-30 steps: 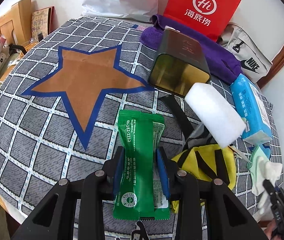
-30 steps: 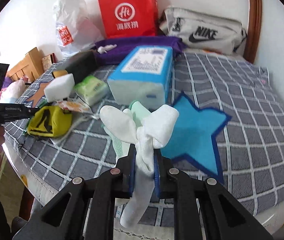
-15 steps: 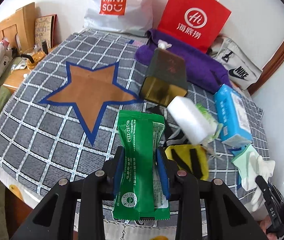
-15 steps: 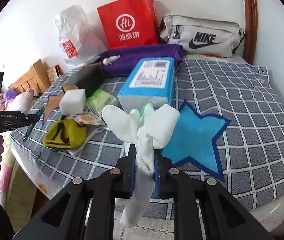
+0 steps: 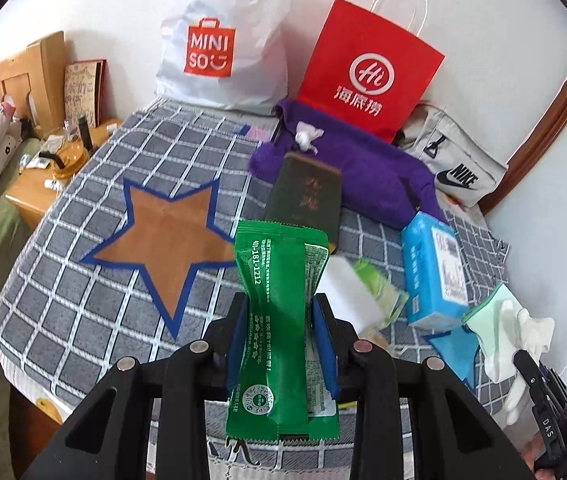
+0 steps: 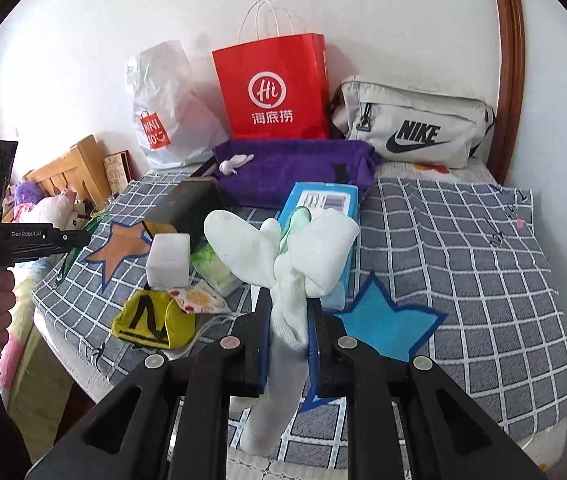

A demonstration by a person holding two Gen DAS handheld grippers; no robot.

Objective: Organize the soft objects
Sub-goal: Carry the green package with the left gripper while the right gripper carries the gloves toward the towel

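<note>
My left gripper (image 5: 281,320) is shut on a green snack packet (image 5: 281,320) and holds it high above the checked table cover near the brown star (image 5: 165,236). My right gripper (image 6: 286,320) is shut on a white and mint sock bundle (image 6: 283,252) and holds it above the blue star (image 6: 387,326). The sock bundle also shows in the left wrist view (image 5: 511,328). On the cover lie a white sponge block (image 6: 168,260), a yellow and black pouch (image 6: 151,320), a green tissue pack (image 6: 215,266) and a blue tissue pack (image 5: 433,270).
A dark green box (image 5: 307,196), a purple towel (image 6: 295,168), a red paper bag (image 6: 275,88), a white Miniso bag (image 5: 223,44) and a grey Nike bag (image 6: 415,128) stand at the back. A wooden nightstand (image 5: 43,196) is on the left past the table edge.
Both grippers have lifted up and back from the table with their loads, so the table objects look smaller and farther. Both grips are unchanged.
</note>
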